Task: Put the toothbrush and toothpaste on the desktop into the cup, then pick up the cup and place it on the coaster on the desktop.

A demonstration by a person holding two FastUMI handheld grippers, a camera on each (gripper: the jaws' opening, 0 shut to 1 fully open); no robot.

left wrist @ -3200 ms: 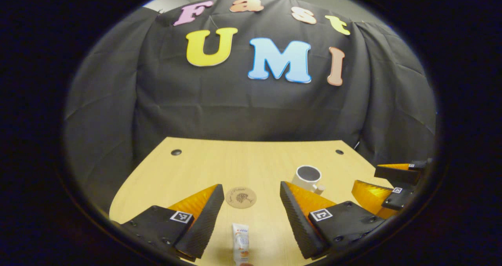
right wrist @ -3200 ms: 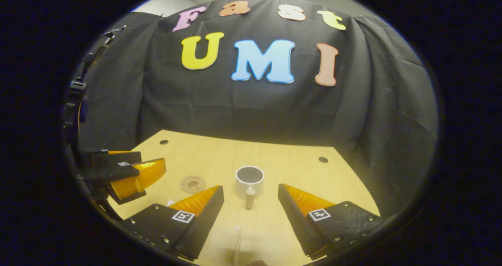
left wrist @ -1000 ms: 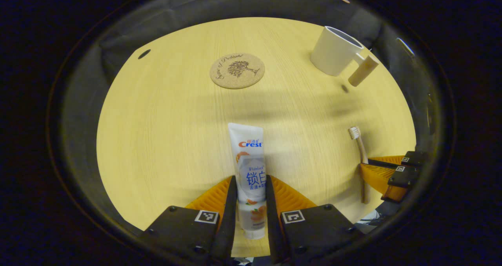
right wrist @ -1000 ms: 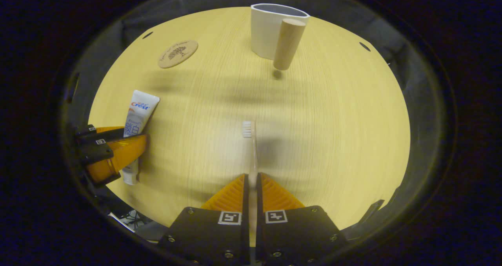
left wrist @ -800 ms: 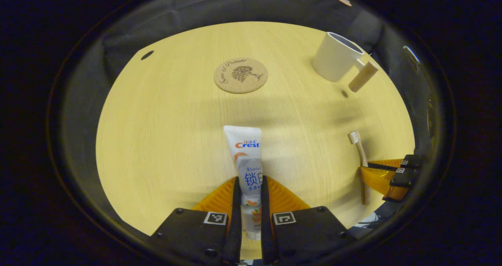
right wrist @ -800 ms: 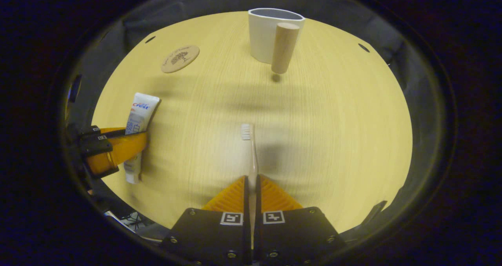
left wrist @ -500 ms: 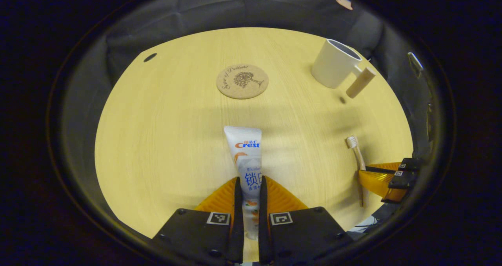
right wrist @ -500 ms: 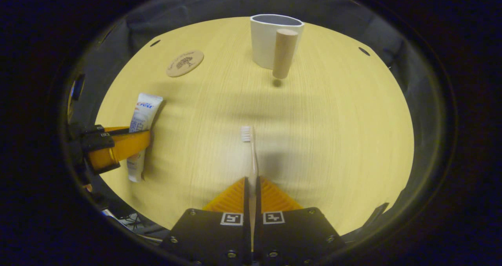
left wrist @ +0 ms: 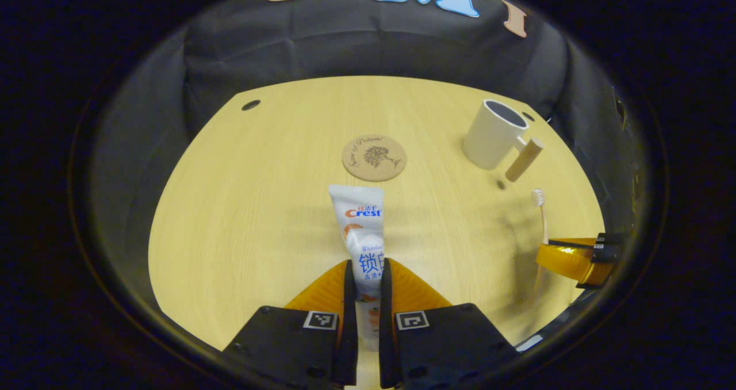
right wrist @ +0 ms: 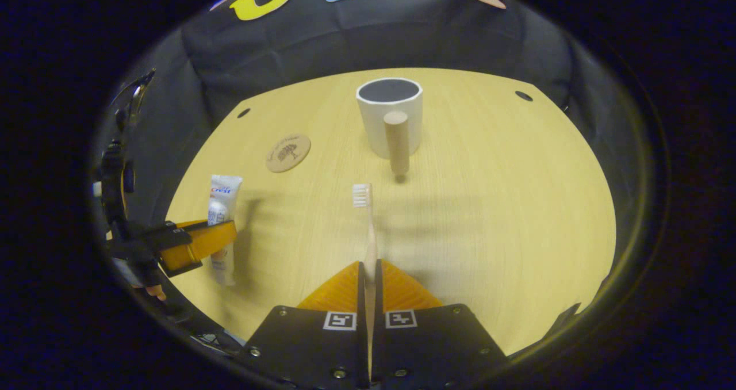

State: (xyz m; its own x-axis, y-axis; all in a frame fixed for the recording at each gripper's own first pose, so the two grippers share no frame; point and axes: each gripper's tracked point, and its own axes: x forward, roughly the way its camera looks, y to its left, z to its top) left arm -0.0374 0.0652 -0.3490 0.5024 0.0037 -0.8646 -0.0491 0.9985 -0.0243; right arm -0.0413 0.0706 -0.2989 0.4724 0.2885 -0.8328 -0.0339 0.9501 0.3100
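A: Left gripper (left wrist: 364,272)?
B: Both fingers clamped on the toothpaste (left wrist: 361,229), tube lifted off the desktop (left wrist: 241,206), crimped end pointing toward the coaster (left wrist: 374,157).

A: Right gripper (right wrist: 371,275)?
B: Closed on the toothbrush (right wrist: 367,229) handle, bristles forward, aimed at the cup (right wrist: 390,117). Cup upright, wooden handle facing this gripper, coaster well to its left.
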